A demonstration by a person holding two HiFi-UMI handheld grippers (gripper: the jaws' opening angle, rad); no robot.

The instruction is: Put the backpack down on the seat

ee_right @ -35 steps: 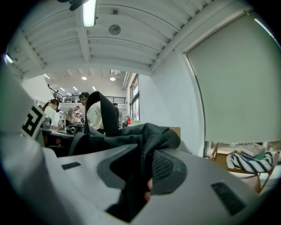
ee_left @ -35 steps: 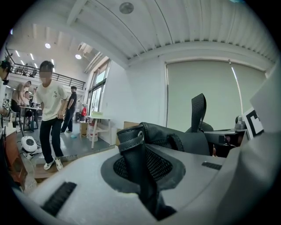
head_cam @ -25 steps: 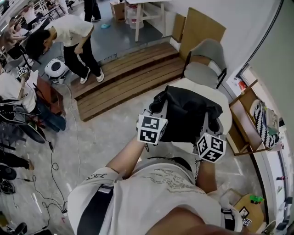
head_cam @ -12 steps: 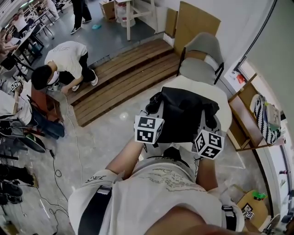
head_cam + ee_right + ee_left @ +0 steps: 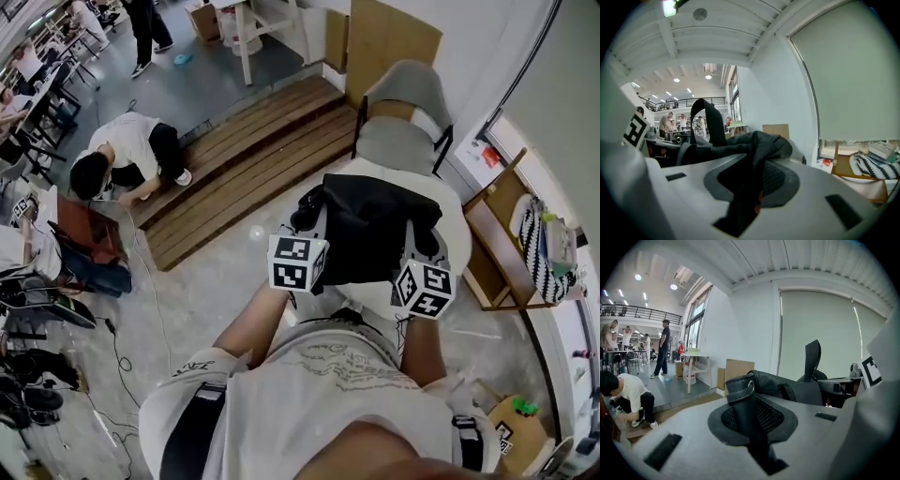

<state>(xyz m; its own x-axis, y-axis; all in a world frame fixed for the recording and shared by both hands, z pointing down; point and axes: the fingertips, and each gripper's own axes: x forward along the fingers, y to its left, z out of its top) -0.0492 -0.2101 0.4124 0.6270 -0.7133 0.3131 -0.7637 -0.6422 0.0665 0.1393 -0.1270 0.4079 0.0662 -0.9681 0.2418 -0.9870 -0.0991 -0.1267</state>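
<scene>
The black backpack (image 5: 375, 230) lies over the white seat (image 5: 457, 223) straight ahead of me; I cannot tell whether its weight rests on the seat. My left gripper (image 5: 312, 217) holds its left side and is shut on a black webbing strap (image 5: 743, 401) that runs down between the jaws. My right gripper (image 5: 422, 248) holds the right side, with its jaws shut on a fold of the backpack's black fabric (image 5: 757, 154). A loop strap (image 5: 710, 123) stands up from the top of the bag. The bag hides most of the seat.
A grey chair (image 5: 405, 131) stands just behind the seat against a board. Wooden steps (image 5: 244, 169) run to the left, where a person (image 5: 122, 159) crouches. A wooden shelf (image 5: 506, 258) with a striped bag (image 5: 542, 246) stands to the right. Cables lie on the floor at left.
Both grippers keep the same hold on the backpack over the seat. The view has drifted slightly. The person at the steps has gone from bending over to crouching.
</scene>
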